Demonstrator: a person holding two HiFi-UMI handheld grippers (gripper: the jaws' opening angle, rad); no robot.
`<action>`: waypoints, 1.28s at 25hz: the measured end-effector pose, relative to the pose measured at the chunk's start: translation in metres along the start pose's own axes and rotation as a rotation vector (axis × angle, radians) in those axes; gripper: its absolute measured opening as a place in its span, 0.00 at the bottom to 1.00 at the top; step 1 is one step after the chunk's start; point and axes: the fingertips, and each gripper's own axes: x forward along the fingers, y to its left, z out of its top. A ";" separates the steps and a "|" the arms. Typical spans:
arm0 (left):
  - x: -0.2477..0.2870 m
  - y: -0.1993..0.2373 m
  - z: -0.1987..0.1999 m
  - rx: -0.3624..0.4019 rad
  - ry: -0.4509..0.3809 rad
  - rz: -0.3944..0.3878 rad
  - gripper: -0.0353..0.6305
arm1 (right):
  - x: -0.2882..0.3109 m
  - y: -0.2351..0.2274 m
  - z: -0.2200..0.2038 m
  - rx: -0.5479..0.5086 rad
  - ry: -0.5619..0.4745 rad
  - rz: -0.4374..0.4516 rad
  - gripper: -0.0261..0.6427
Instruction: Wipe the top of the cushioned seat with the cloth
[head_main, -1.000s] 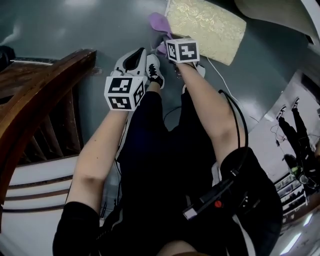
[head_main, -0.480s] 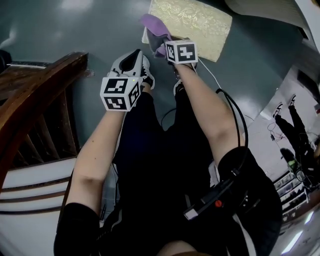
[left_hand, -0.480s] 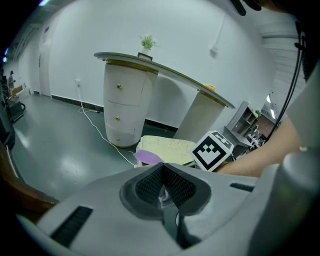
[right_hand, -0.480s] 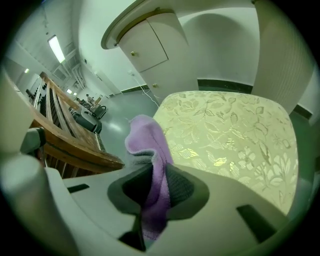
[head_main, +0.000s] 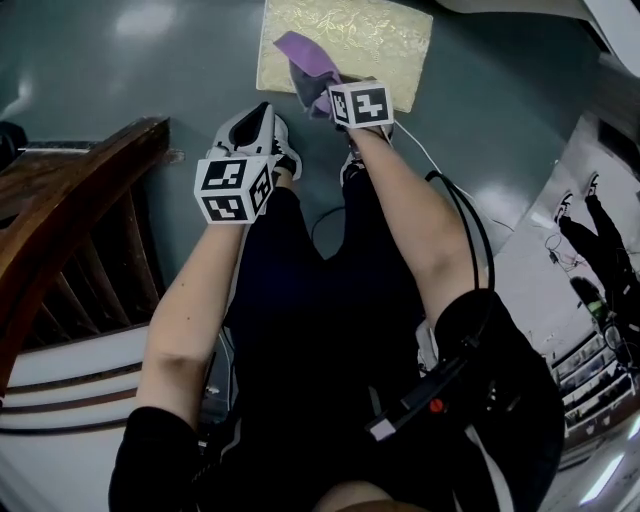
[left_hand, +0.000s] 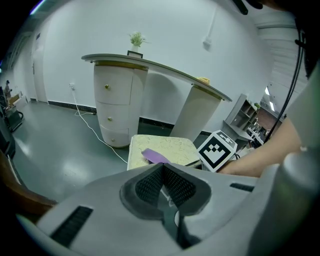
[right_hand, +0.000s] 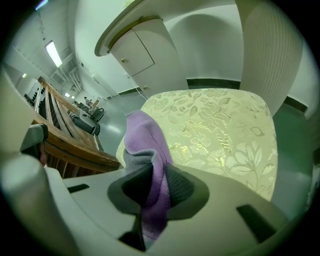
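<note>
Your right gripper (right_hand: 152, 187) jaws pinch limp, light cloth (right_hand: 144, 140) at cushioned seat (right_hand: 215, 130) near edge; left gripper (left_hand: 162, 185) jaws pressed together, empty. Grip bunched fold; loose end likely flops.

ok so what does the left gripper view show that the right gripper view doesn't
Only the left gripper view: the left gripper with its jaws together on nothing, a curved white counter with drawers, and a small plant on top. Only the right gripper view: the right gripper with its jaws shut on the cloth, and a wooden railing. Both: the cushioned seat and the purple cloth.
</note>
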 end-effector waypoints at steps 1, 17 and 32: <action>0.000 -0.004 0.001 0.001 0.000 0.000 0.06 | -0.004 -0.005 -0.002 0.006 0.000 -0.003 0.16; 0.019 -0.071 0.025 0.055 0.007 -0.040 0.06 | -0.054 -0.098 -0.041 0.186 -0.014 -0.026 0.16; -0.013 -0.093 0.070 0.020 -0.033 0.039 0.06 | -0.128 -0.165 -0.050 0.096 0.073 -0.093 0.16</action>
